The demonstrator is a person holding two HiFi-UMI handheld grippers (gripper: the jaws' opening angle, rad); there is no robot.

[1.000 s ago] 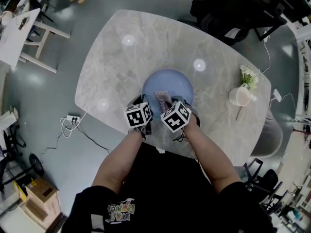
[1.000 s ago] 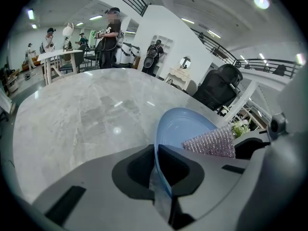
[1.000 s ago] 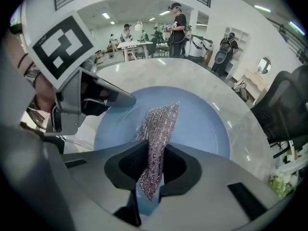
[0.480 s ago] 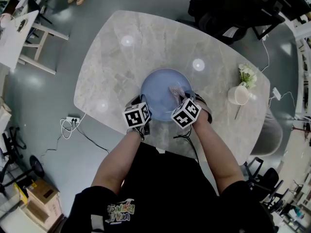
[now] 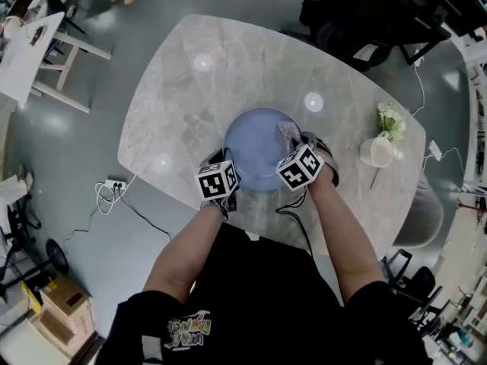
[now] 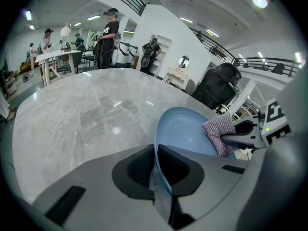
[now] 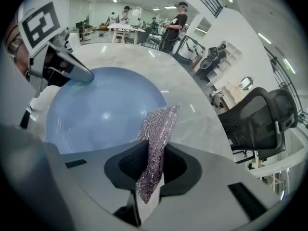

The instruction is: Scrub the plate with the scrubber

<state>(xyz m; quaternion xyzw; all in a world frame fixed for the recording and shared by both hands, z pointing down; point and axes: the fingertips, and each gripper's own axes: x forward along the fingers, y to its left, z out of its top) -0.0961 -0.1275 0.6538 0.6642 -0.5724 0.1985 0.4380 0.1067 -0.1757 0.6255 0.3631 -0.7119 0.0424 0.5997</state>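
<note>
A light blue plate (image 5: pixel 259 147) rests on the marble table near its front edge. My left gripper (image 5: pixel 227 167) is shut on the plate's near left rim (image 6: pixel 161 177), with the rim clamped between the jaws. My right gripper (image 5: pixel 298 143) is shut on a pinkish glittery scrubber cloth (image 7: pixel 156 146), whose free end lies on the plate's right inner side (image 5: pixel 289 133). In the left gripper view the plate (image 6: pixel 185 131) stretches away with the scrubber (image 6: pixel 220 131) at its right. The right gripper view shows the plate (image 7: pixel 96 112) to the left of the cloth.
A white cup (image 5: pixel 375 150) and a small bunch of white flowers (image 5: pixel 389 119) stand on the table (image 5: pixel 198 97) at the right. Black office chairs (image 5: pixel 358 14) sit beyond the far edge. A cable and power strip (image 5: pixel 112 188) lie on the floor at the left.
My right gripper has carried the scrubber from the plate's near middle across to its right side. The left gripper and the plate have stayed put.
</note>
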